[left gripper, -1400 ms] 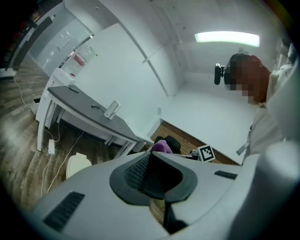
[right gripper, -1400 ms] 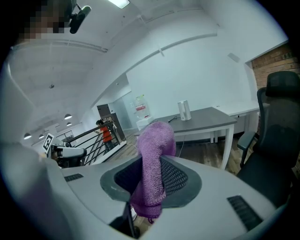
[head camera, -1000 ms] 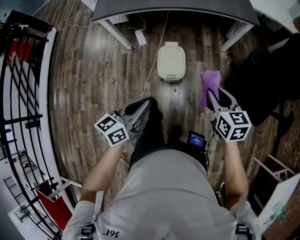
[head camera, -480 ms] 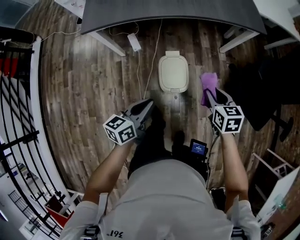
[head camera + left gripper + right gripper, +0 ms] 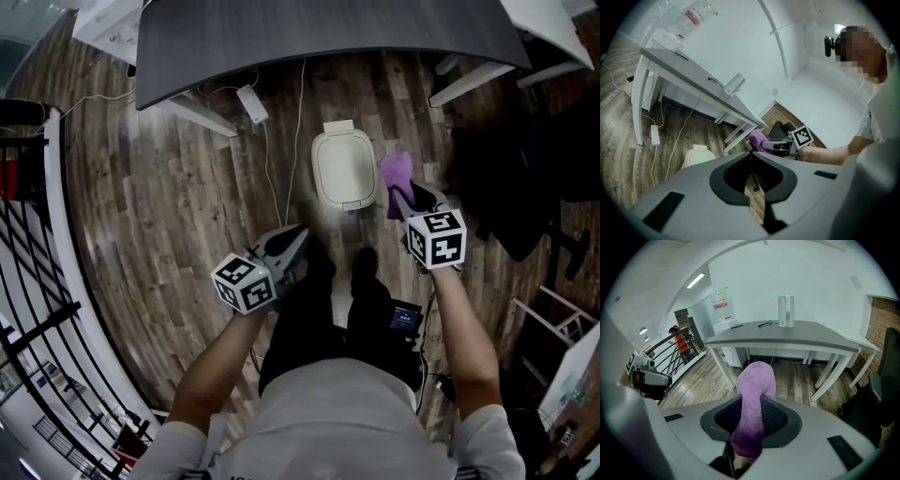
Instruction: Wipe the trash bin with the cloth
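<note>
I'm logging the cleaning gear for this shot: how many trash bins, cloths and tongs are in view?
Trash bin: 1
Purple cloth: 1
Tongs: 2 (left tongs, right tongs)
Total: 4

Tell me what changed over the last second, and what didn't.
Both grippers advanced toward the trash bin. The right hand-held gripper brought the purple cloth from well clear of the bin to just beside its right edge. The left hand-held gripper also closed in but is short of it. Nothing was grabbed or released. Unchanged: cloth clamped in the right jaws, left jaws shut and empty, bin in place.
</note>
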